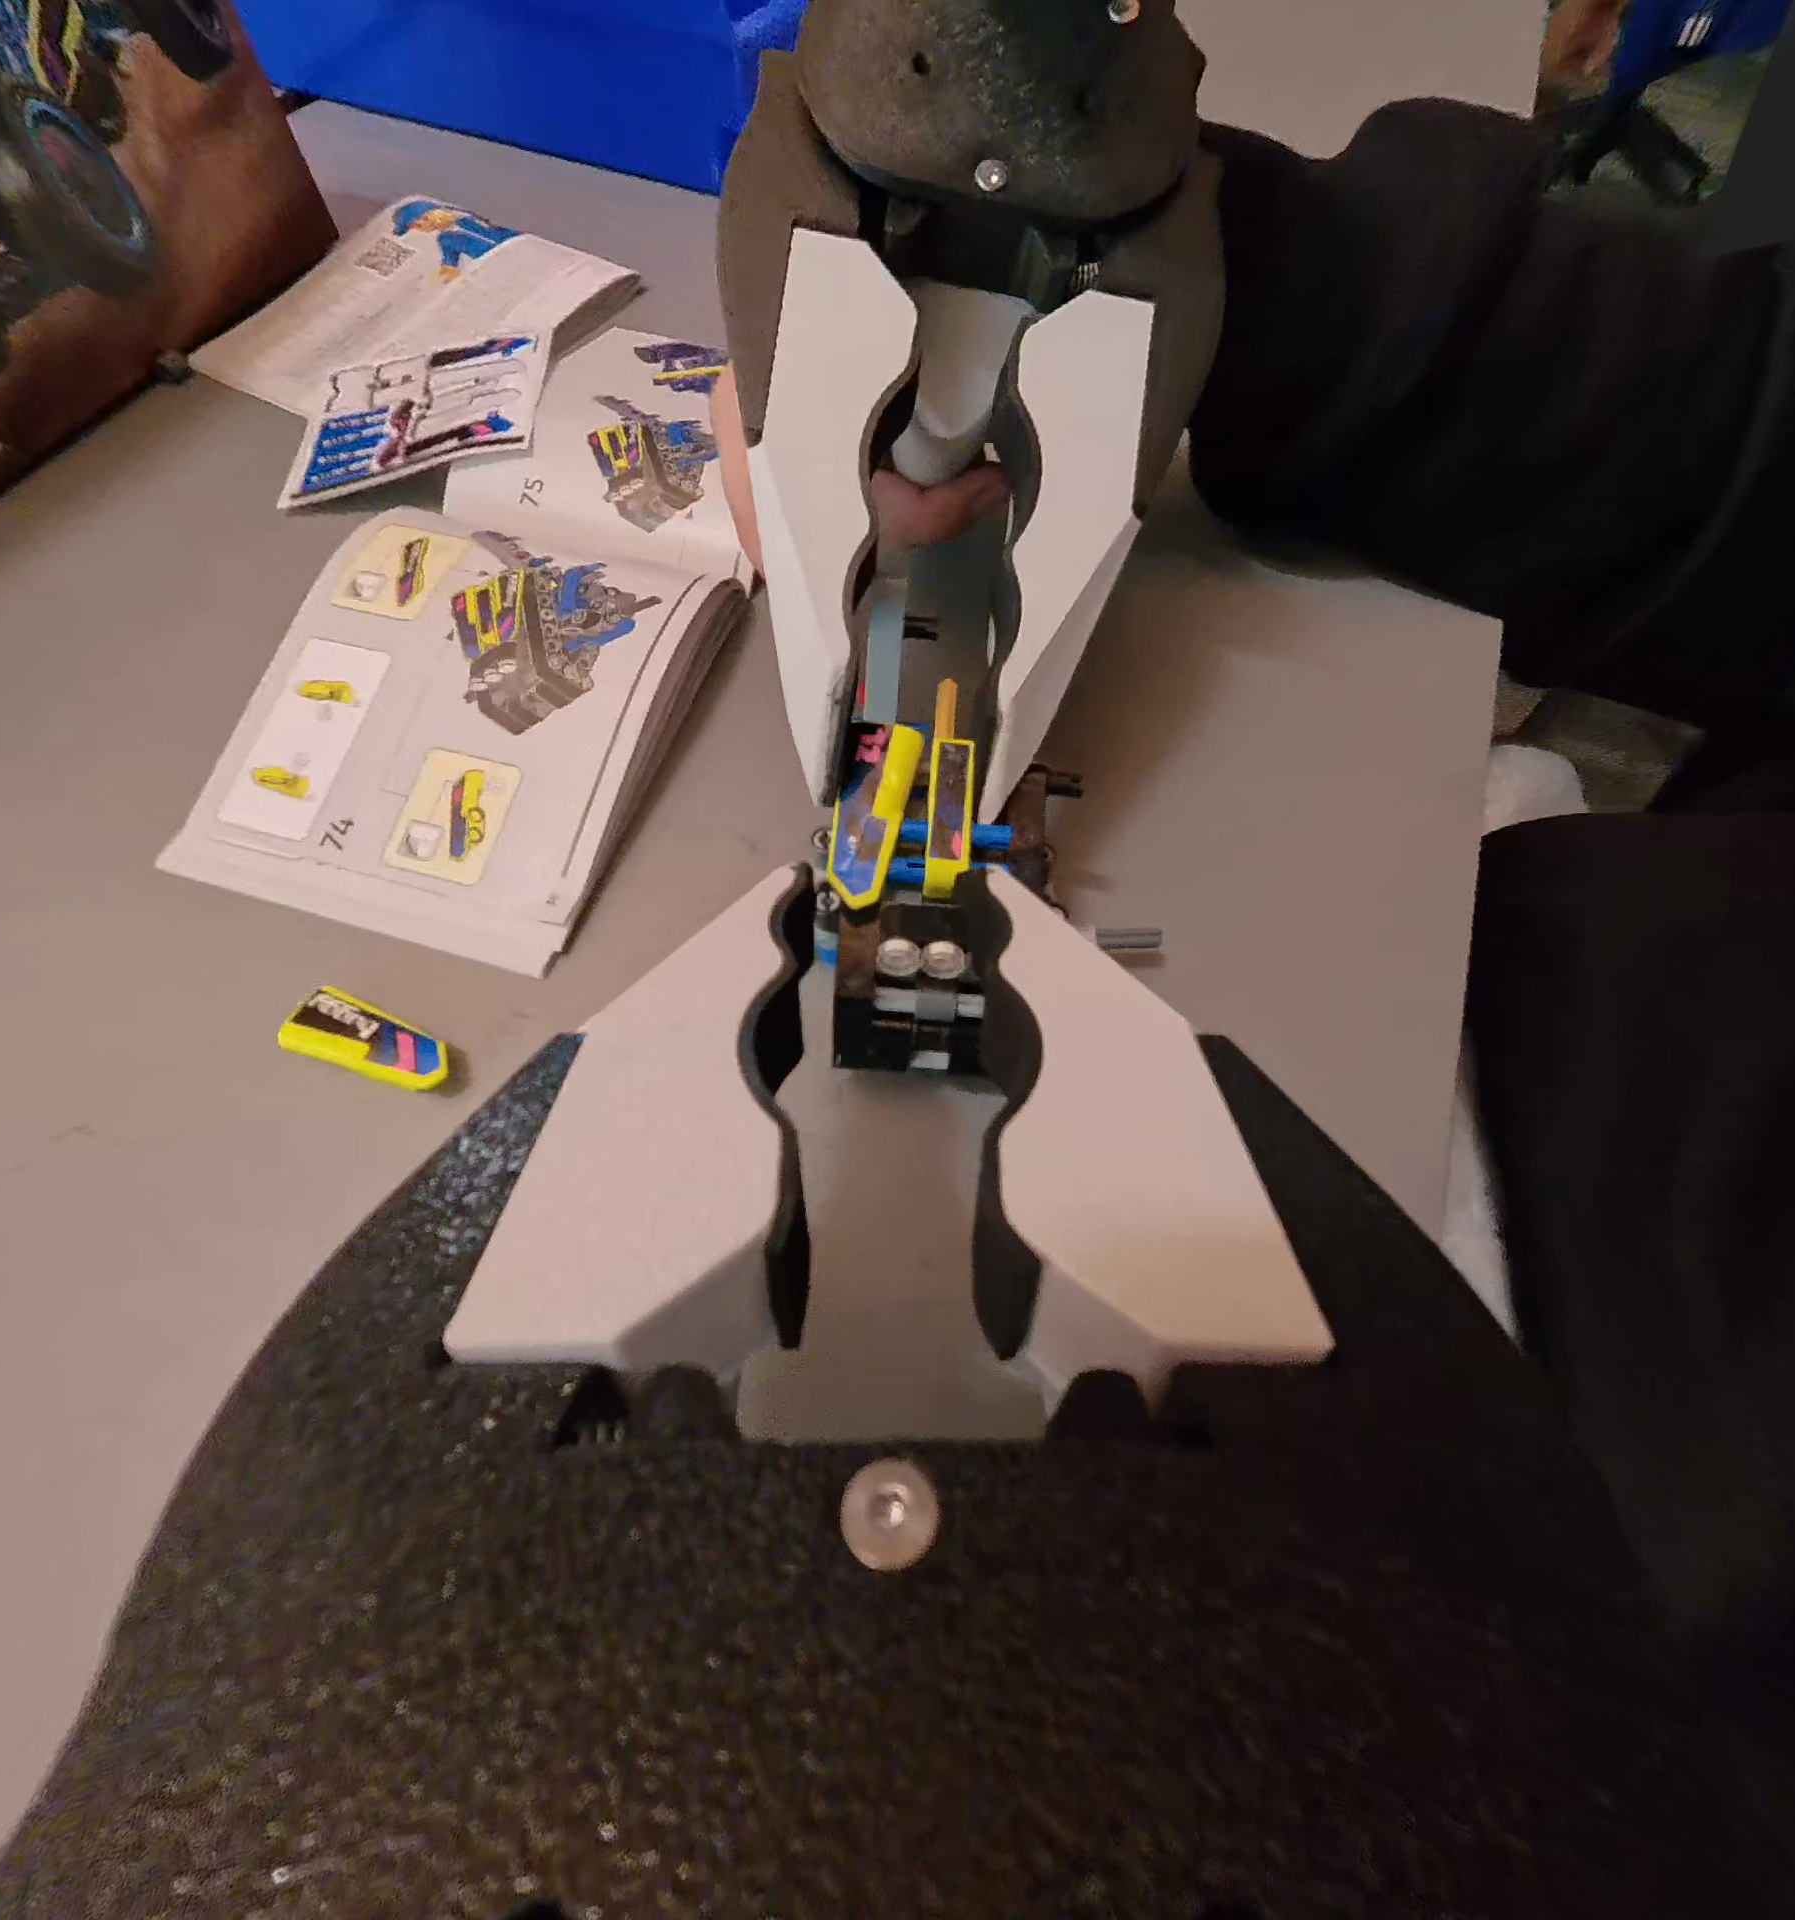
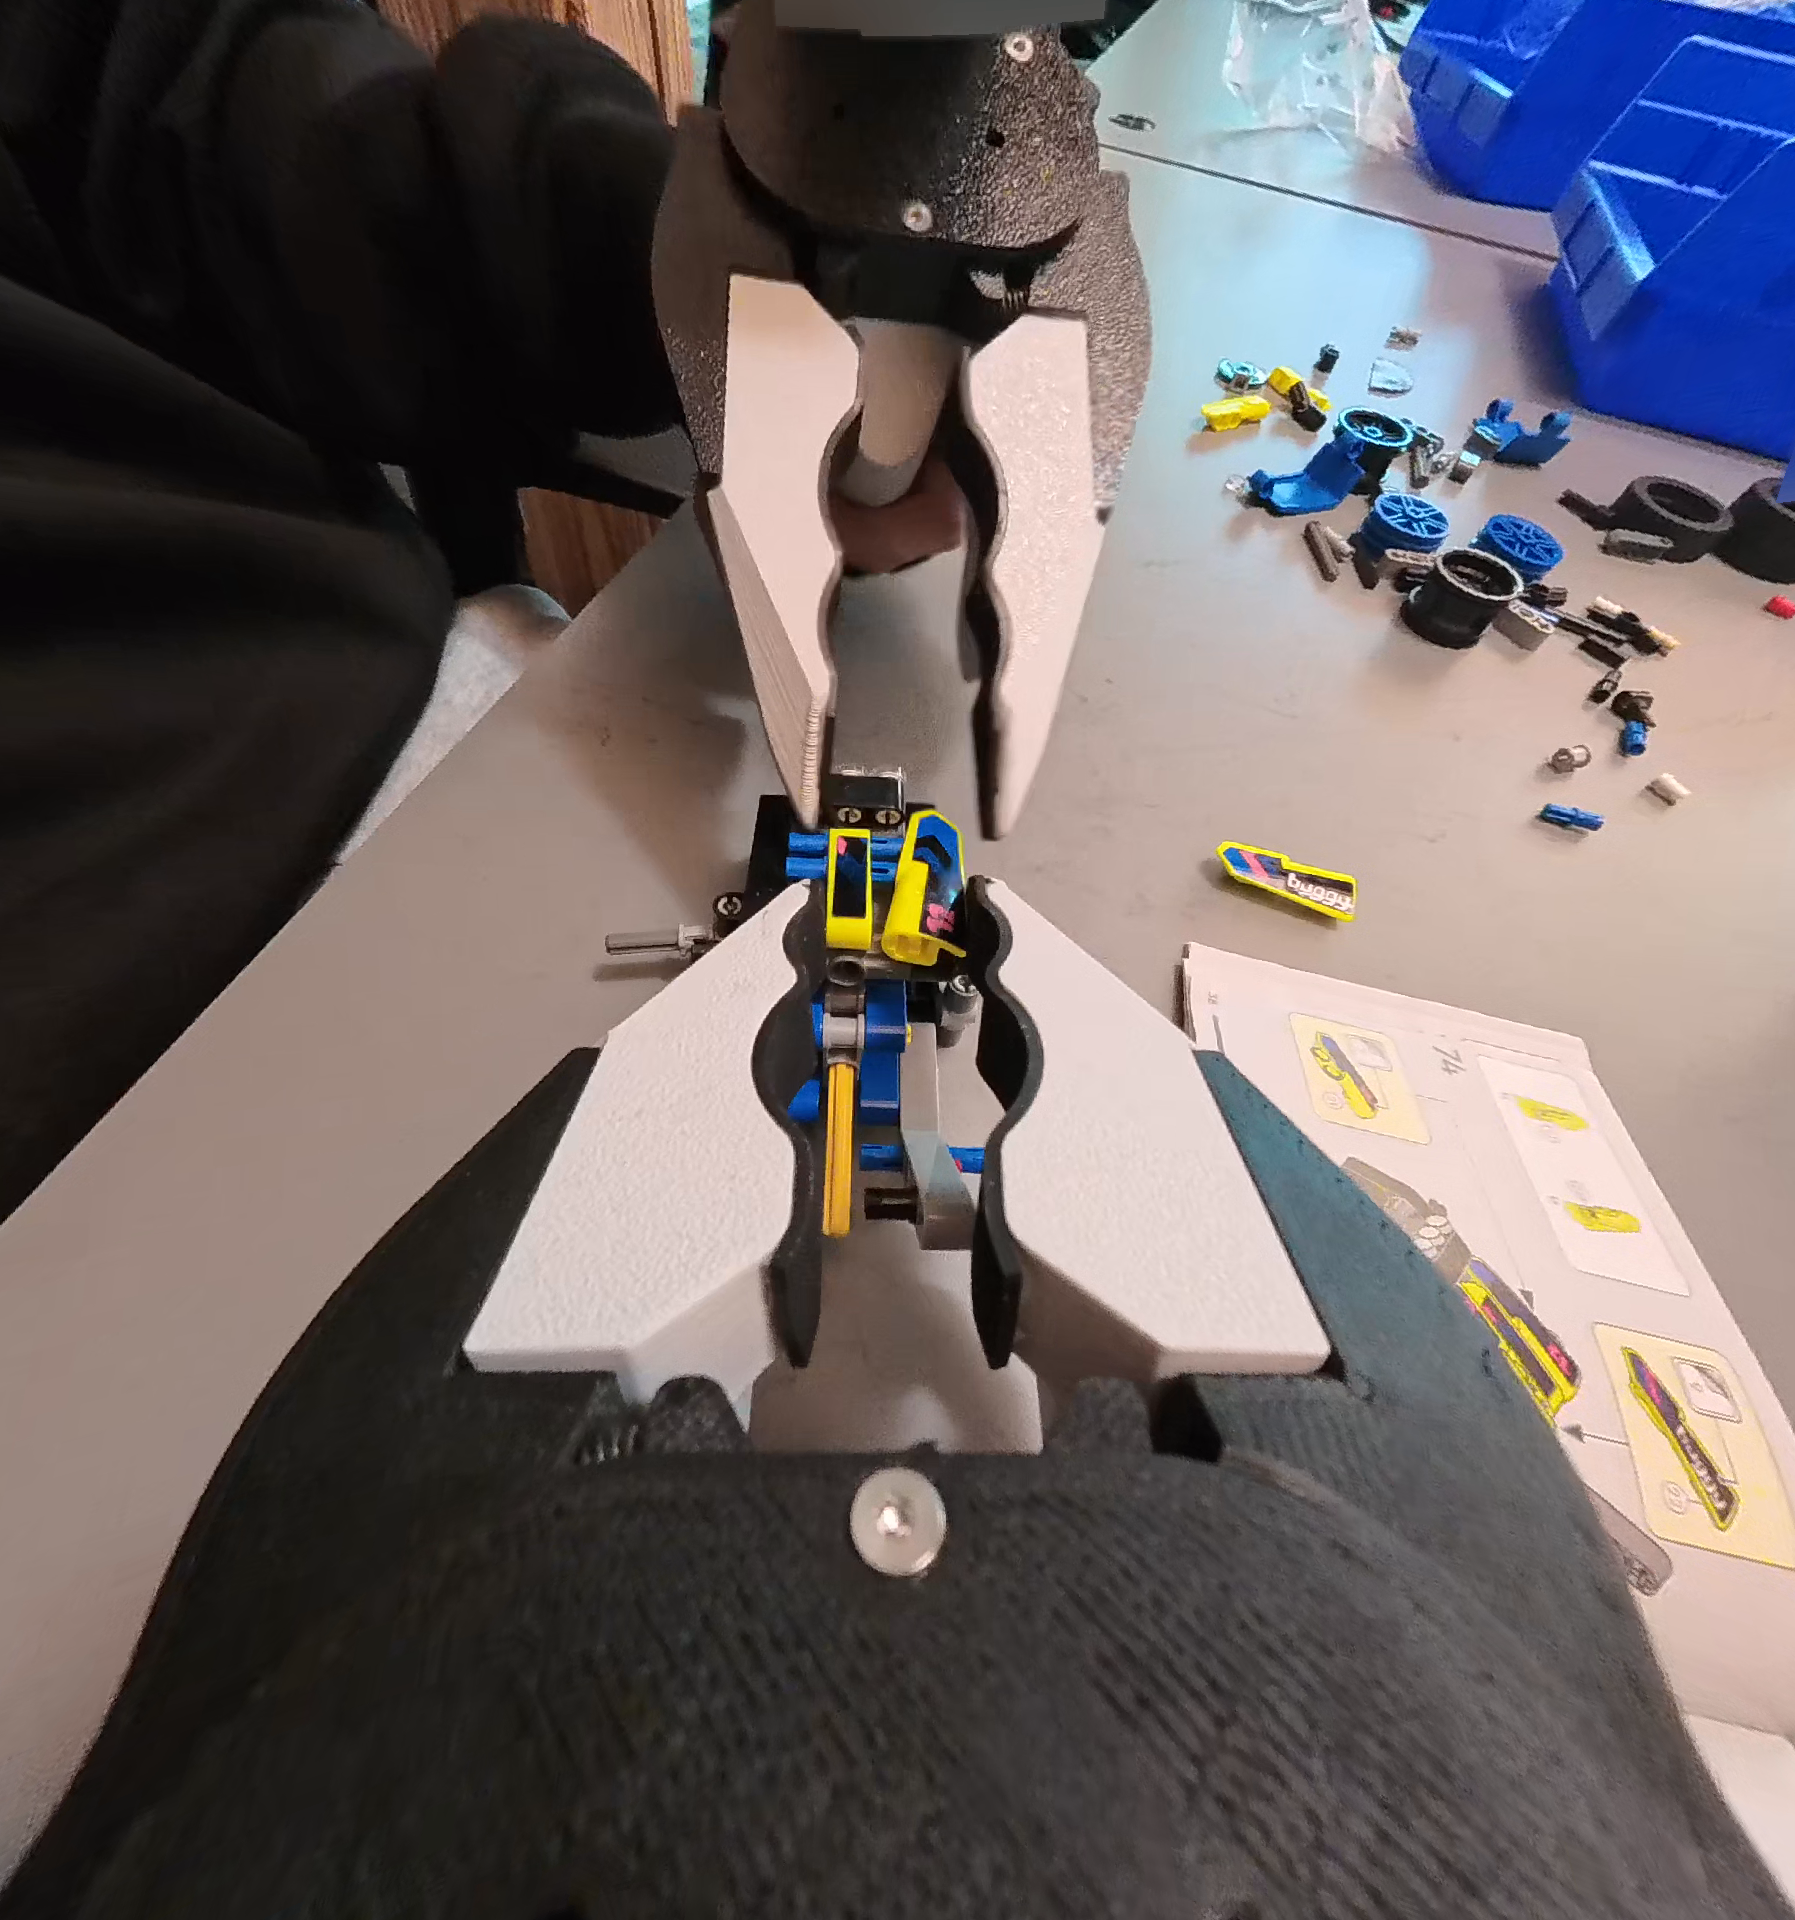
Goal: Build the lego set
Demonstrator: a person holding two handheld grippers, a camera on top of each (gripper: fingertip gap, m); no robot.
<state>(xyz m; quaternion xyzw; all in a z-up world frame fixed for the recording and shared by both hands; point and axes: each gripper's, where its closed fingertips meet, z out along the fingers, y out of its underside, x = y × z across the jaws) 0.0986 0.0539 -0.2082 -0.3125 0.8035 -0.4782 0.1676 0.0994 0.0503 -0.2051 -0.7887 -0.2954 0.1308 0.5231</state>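
A small toy brick vehicle model [image 1: 908, 997], black with blue pins and yellow stickered panels, sits on the grey table [image 1: 93, 1143] between the two grippers, which face each other. My left gripper [image 1: 893, 894] is shut on its black front end with two clear studs. My right gripper [image 2: 893, 899] is shut on the other end [image 2: 846, 883], around the yellow panels and the blue and yellow frame. Each gripper also shows in the other view: the right one [image 1: 914, 795] and the left one [image 2: 908, 821]. A loose yellow stickered panel [image 1: 363, 1039] lies apart from them on the table, also in the right wrist view [image 2: 1288, 881].
An open instruction booklet [image 1: 436, 727] [image 2: 1495, 1195] and a sticker sheet [image 1: 415, 416] lie beside the model. Several loose blue, black and yellow parts and tyres [image 2: 1444, 520] lie farther off. Blue bins [image 2: 1703, 208] and a printed box [image 1: 62, 208] stand at the back. Dark sleeves [image 2: 197, 416] are close. The tips of both grippers are at nearly the same place.
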